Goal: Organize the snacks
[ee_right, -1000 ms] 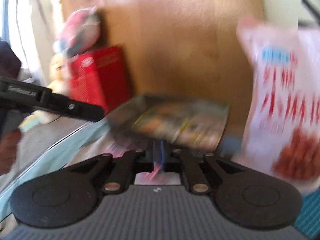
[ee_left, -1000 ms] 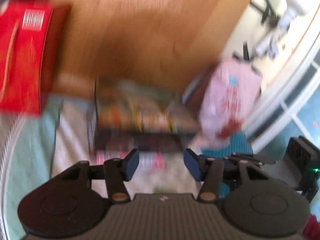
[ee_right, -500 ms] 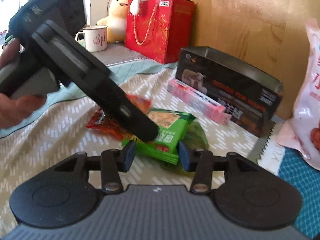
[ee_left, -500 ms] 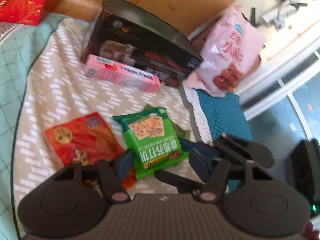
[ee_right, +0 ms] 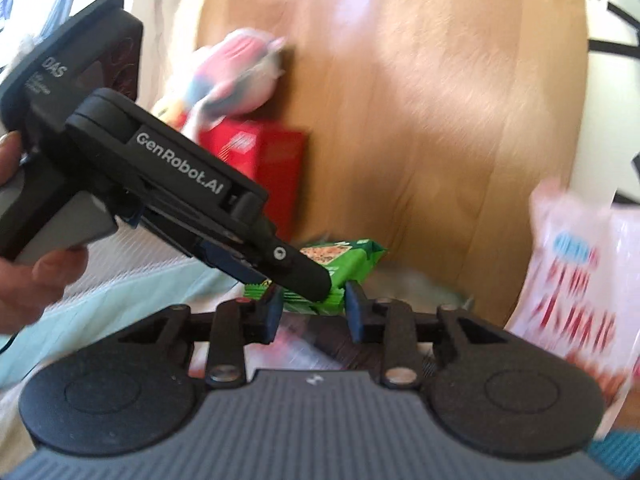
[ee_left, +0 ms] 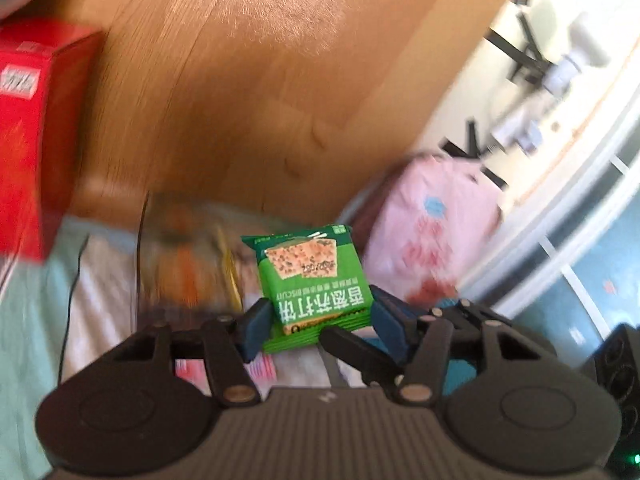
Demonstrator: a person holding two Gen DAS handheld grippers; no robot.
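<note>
Both grippers carry 1 green biscuit packet (ee_left: 316,284) above the bedspread, the left gripper (ee_left: 316,324) pinching its bottom edge, the right gripper (ee_right: 312,308) closing around it; next likely needs lowering it into the snack box (ee_left: 184,256).

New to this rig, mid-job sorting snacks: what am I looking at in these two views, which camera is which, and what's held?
There is no robot arm. A person carries a hand-held gripper in each hand, each with a fisheye camera looking along its fingers. The left camera shows the left hand-held gripper clamped on a green biscuit packet. The right camera shows the right hand-held gripper, its jaws closing around the same packet; I cannot tell whether its pads press yet. The person's hand holds the left tool there. Blurred behind are a pink snack bag, a red box and a wooden panel.
</note>
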